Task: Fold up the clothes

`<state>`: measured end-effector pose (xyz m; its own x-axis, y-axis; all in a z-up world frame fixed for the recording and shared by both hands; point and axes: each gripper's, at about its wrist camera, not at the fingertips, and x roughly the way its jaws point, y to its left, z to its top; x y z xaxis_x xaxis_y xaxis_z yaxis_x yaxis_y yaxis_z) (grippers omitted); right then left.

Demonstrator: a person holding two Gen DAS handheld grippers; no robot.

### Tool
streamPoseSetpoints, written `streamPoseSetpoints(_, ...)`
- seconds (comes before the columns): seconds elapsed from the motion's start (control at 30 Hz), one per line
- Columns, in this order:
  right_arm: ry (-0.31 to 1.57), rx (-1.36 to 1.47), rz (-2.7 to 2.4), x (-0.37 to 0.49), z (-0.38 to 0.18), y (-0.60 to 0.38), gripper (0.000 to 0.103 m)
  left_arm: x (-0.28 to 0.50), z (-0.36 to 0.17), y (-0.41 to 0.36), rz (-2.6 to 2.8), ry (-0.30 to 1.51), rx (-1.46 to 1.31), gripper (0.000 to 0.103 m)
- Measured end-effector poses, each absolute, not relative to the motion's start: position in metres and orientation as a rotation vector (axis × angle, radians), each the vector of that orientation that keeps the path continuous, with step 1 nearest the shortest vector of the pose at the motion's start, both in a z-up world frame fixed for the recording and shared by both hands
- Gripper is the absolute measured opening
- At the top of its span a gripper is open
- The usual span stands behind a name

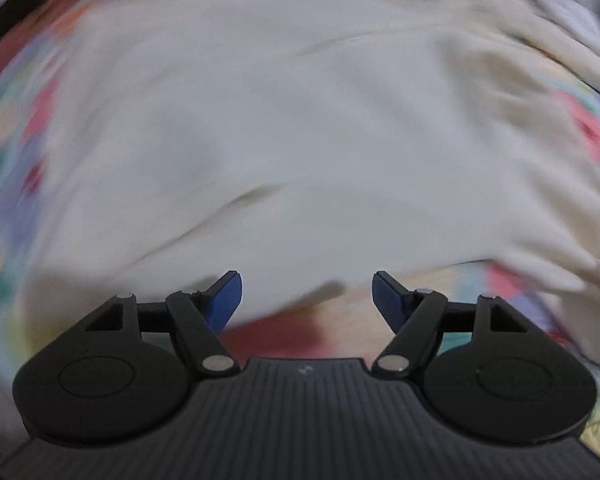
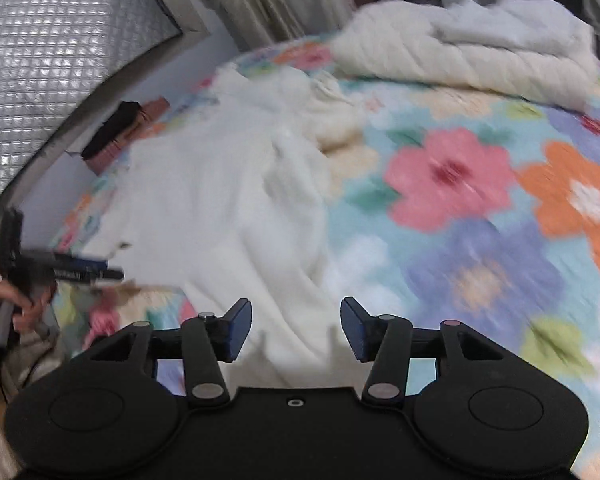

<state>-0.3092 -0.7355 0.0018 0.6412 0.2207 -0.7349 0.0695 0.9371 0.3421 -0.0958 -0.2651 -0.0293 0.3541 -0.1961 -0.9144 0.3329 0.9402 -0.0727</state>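
Fingers [image 1: 227, 296] of both grippers spread wide, holding nothing. White garment [image 2: 228, 200] lies rumpled on the floral bedspread [image 2: 480, 216], left of its pink flower. Risk: pinching bedspread along with cloth, or grabbing several bunched layers; frames blurred.

White garment [image 2: 228, 200], soft and creased, spread loosely across the floral bedspread [image 2: 480, 220], rumpled along its right edge, not yet folded. Fills most of the left wrist view [image 1: 292, 140], blurred.
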Motion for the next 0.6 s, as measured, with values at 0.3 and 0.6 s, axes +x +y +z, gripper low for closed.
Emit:
streamPoseSetpoints(0.3,0.892,0.277,0.082,-0.209,-0.029,-0.700,0.063,-0.083,-0.066,-0.150,-0.138,1.194,-0.420,0.074)
streamPoseSetpoints(0.6,0.849,0.310,0.103,-0.175,-0.069,-0.694,0.060,-0.074,-0.071,-0.170,-0.104,0.976,-0.480,0.031)
